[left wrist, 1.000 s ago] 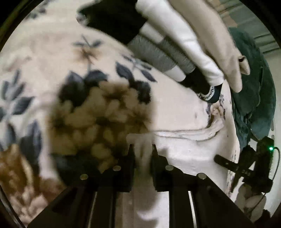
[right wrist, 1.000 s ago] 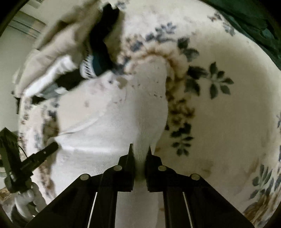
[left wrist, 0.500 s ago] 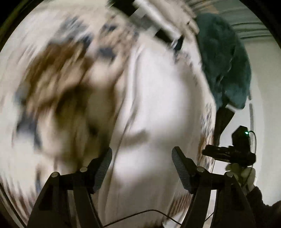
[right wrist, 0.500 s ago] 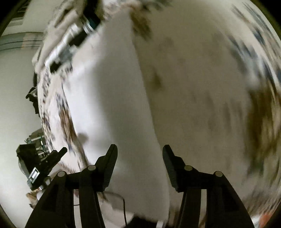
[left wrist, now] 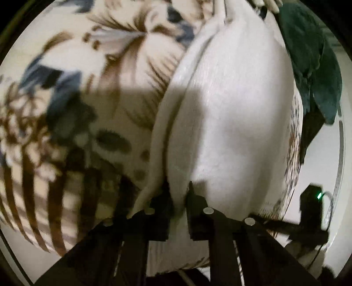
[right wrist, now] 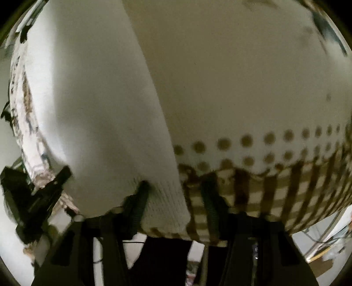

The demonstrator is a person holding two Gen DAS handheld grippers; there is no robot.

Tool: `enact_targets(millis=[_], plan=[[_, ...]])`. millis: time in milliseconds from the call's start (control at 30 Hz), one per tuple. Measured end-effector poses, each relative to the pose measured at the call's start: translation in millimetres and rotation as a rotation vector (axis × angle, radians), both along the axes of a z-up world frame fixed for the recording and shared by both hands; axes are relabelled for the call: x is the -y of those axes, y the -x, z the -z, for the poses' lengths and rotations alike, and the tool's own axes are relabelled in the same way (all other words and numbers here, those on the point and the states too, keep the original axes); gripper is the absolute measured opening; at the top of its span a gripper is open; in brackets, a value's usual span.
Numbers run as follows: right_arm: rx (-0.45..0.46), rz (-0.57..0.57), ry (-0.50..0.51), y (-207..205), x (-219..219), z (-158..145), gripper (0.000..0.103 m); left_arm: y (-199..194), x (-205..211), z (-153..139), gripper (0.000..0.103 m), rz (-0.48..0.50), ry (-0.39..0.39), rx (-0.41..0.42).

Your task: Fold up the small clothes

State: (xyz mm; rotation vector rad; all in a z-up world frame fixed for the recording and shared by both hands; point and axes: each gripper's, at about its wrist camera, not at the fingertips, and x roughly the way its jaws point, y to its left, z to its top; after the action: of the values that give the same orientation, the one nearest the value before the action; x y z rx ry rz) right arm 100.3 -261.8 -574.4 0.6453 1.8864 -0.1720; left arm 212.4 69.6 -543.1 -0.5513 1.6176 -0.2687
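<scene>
A white knitted garment (left wrist: pixel 231 114) lies flat on a floral blanket (left wrist: pixel 92 92). My left gripper (left wrist: pixel 179 193) is shut on the garment's near edge, with a pinch of white cloth between its fingers. In the right wrist view the same garment (right wrist: pixel 92 99) fills the left half. My right gripper (right wrist: pixel 173 193) is open, and the garment's near corner lies between its fingers, on the blanket's edge (right wrist: pixel 264 193).
A dark green cloth (left wrist: pixel 312 66) lies at the blanket's far right. Other pieces of clothing show at the top edge (left wrist: pixel 266 4). The right gripper shows at the lower right of the left view (left wrist: pixel 310 211). The left gripper shows at the left of the right view (right wrist: pixel 37 198).
Both grippers let go of the garment's far end and came back to its near edge. The left one has shut on the cloth again. The right one stays open.
</scene>
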Motion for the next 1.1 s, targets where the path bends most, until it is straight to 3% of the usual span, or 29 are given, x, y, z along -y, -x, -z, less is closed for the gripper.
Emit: enact_targets(millis=[200, 333, 433, 533, 600, 633, 667, 700, 733, 767, 867, 933, 1100], plan=[[0.085, -0.011, 0.056, 19.2, -17.2, -35.1, 0.005, 12.4, -14.4, -45.1, 0.005, -0.003, -0.033, 0.082], [0.091, -0.054, 0.072, 33.9, -27.8, -41.2, 0.004, 10.0, -15.0, -28.7, 0.005, 0.004, -0.070, 0.071], [0.051, -0.055, 0.072, 44.6, -42.4, -19.8, 0.004, 7.8, -20.0, -8.4, 0.005, -0.006, -0.094, 0.035], [0.014, -0.042, 0.009, 44.4, -43.9, 0.8, 0.005, 6.0, -20.0, 4.3, 0.006, -0.008, -0.059, 0.009], [0.022, 0.001, -0.047, 44.9, -36.7, 1.2, 0.009, 5.7, -22.8, 2.0, 0.010, -0.011, -0.016, 0.004], [0.025, 0.016, -0.075, 45.2, -31.8, 1.2, 0.019, 6.9, -25.1, -0.2, 0.013, -0.019, 0.007, -0.001], [0.032, 0.035, -0.106, 45.9, -27.2, 0.1, 0.036, 10.2, -28.5, -3.2, 0.026, -0.027, 0.027, -0.004], [0.041, 0.055, -0.133, 48.4, -22.1, -1.0, 0.046, 13.6, -35.4, -5.0, 0.047, -0.047, 0.069, -0.003], [0.053, 0.077, -0.161, 52.2, -17.6, -1.0, 0.057, 16.3, -43.5, -5.4, 0.058, -0.064, 0.104, 0.004], [0.062, 0.097, -0.193, 56.0, -14.7, 0.3, 0.058, 21.0, -48.0, -3.5, 0.071, -0.088, 0.146, 0.013], [0.081, 0.131, -0.278, 62.9, -16.1, 12.0, 0.058, 31.2, -51.5, 18.0, 0.071, -0.095, 0.195, -0.039], [0.079, 0.144, -0.311, 65.3, -22.9, 24.0, 0.060, 35.6, -41.9, 38.3, 0.071, -0.057, 0.184, -0.082], [0.090, 0.227, -0.409, 63.9, -34.4, 47.4, 0.062, 35.3, -21.9, 44.8, 0.071, 0.010, 0.160, -0.062]])
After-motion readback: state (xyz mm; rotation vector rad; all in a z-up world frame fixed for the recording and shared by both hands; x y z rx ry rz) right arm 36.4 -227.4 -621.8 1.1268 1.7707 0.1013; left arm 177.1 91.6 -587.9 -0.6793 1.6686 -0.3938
